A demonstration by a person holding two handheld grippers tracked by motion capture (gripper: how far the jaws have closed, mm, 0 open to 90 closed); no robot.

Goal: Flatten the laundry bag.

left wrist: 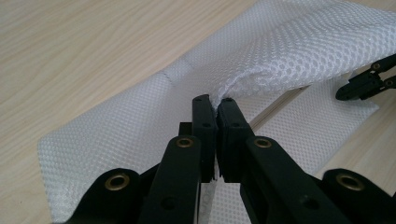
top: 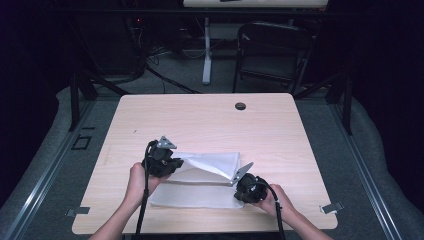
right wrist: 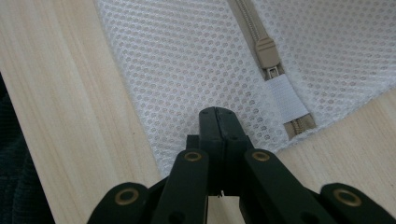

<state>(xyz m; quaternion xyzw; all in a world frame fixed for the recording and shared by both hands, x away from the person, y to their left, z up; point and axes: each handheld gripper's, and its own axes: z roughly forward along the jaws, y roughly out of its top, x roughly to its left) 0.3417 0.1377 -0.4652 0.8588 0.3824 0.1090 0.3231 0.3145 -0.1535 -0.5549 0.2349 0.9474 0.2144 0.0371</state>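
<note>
Left gripper view shows left tongs (left wrist: 215, 100) pinching the mesh bag (left wrist: 280, 51); right tongs (right wrist: 218, 112), closed empty, could snag its zipper (right wrist: 267, 51)

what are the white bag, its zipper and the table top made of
White mesh bag: looks like a synthetic knit mesh, matte, with a regular honeycomb of small holes; it drapes softly where the left gripper pinches it. Zipper: beige slider and teeth, probably plastic, dull sheen. Table: pale wood-grain surface, likely laminate, smooth and satin.
</note>
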